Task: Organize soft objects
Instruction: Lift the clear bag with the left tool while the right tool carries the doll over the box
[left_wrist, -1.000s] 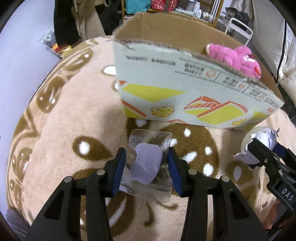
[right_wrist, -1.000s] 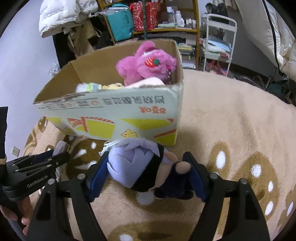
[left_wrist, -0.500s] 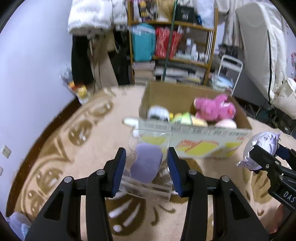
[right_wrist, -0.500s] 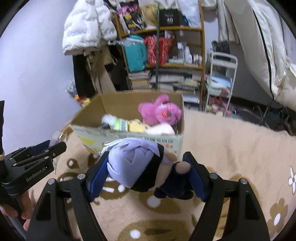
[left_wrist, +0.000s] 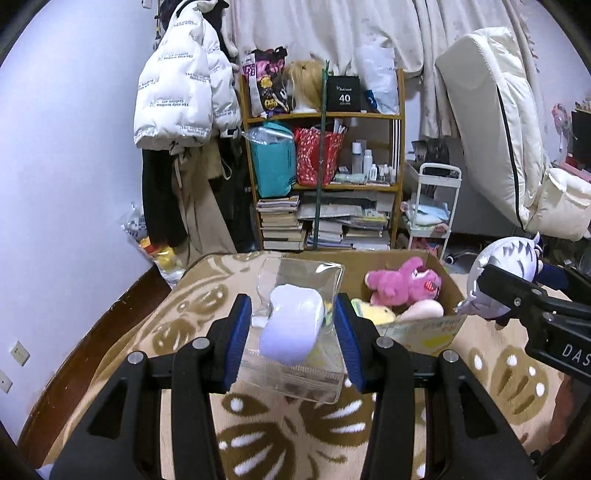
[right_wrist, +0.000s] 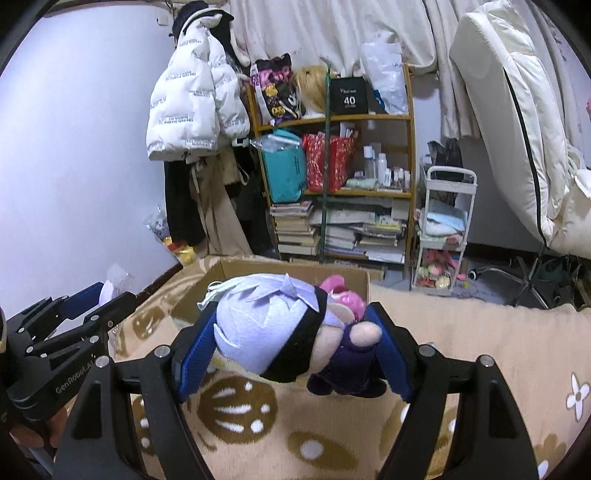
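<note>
Your left gripper (left_wrist: 293, 332) pinches a clear pouch (left_wrist: 295, 354) holding a lilac pad, long axis running away from you toward the cardboard box (left_wrist: 436, 325). Your right gripper (right_wrist: 295, 343) clamps the plush doll (right_wrist: 280, 336) crosswise (head left, feet right), above the rug (right_wrist: 461, 332) before the box.

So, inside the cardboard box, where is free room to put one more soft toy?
In the brown cardboard box, the right side is crowded: the pink plush bear, the yellow plush toy and a pale pink cushion fill it. The left half is hidden behind the clear plastic pouch. Bare beige patterned rug lies right of the box.
</note>
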